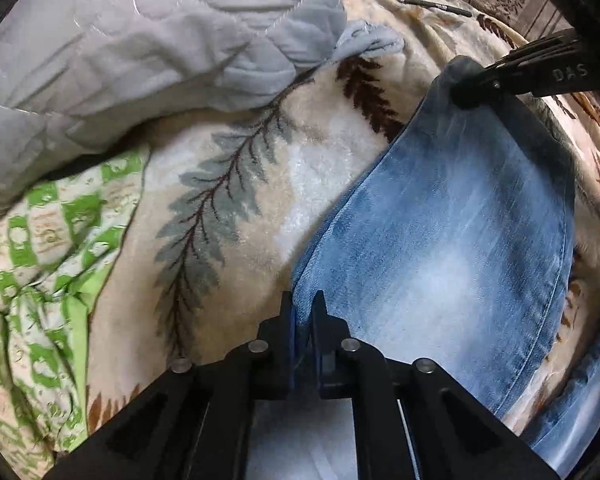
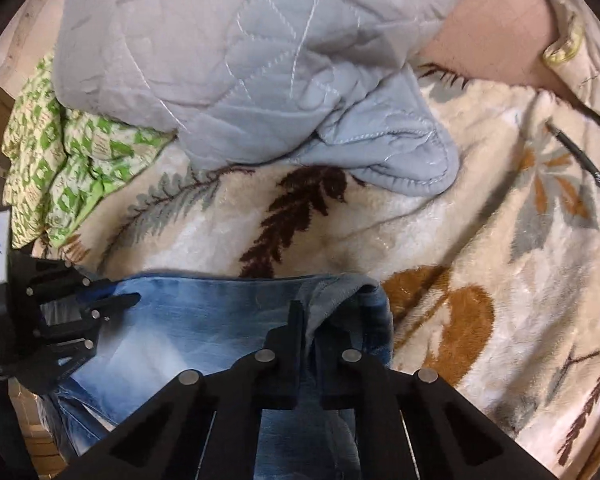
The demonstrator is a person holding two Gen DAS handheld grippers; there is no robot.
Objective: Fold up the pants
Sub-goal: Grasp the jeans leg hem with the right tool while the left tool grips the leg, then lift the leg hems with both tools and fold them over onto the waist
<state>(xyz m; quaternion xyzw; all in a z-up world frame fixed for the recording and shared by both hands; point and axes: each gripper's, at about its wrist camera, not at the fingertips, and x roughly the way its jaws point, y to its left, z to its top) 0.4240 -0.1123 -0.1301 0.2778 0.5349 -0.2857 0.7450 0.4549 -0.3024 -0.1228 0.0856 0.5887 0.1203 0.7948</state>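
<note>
Left wrist view — faded blue pants [image 1: 452, 232]; pale, washed-out middle

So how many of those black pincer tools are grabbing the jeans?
2. The left gripper pinches one corner of the jeans; the right gripper pinches the other corner of the same edge. No others show.
</note>
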